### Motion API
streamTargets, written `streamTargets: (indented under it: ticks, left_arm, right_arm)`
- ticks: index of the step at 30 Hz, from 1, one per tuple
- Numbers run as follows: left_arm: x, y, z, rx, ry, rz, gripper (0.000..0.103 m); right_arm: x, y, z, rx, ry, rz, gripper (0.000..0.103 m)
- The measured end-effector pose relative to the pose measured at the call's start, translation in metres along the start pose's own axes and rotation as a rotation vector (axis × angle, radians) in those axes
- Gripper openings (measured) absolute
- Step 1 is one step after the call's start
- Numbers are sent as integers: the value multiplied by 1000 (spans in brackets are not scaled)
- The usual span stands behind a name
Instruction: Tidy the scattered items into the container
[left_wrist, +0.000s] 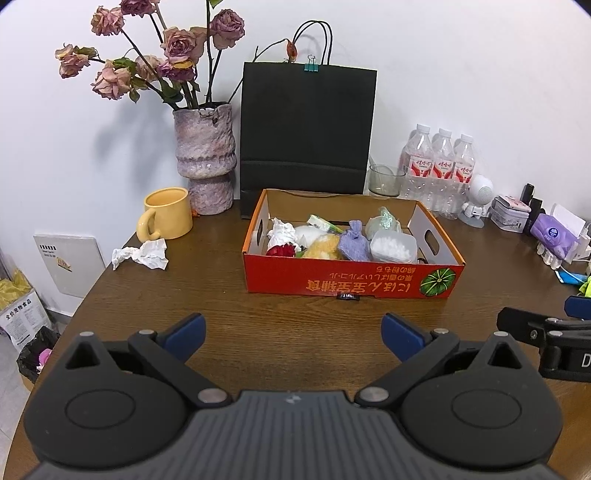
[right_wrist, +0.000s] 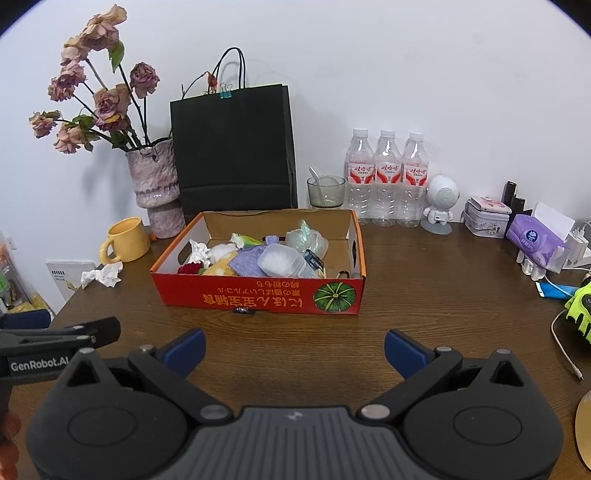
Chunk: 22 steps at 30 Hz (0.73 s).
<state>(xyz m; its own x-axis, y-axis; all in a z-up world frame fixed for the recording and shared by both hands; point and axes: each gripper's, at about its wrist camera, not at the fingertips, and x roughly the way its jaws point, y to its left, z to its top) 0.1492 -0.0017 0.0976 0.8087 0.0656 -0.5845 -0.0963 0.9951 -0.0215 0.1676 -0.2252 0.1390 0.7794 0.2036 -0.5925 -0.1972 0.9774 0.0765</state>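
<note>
Both grippers — left gripper (left_wrist: 293, 334) & right gripper (right_wrist: 294, 349) — spread wide, empty, over brown wooden table (left_wrist: 221, 295). Red-orange cardboard box (left_wrist: 347, 282) mid-table, mostly filled. Left to do: crumpled white tissue (left_wrist: 142, 254) beside yellow ceramic mug (left_wrist: 168, 214) — prob. last.

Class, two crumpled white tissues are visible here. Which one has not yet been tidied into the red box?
The crumpled tissue lying on the table beside the yellow mug. The other tissue already sits inside the red box, at its left end.

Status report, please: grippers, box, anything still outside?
Left gripper open, empty. Right gripper open, empty. Red box holds most items. Crumpled tissue lies outside by yellow mug; path clear.
</note>
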Motion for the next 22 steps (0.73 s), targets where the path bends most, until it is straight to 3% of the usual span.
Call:
streamTargets:
  ticks: [22]
  left_arm:
    - [2, 1, -3, 8, -7, -9, 103]
  right_arm:
    - [2, 2, -4, 2, 7, -1, 103]
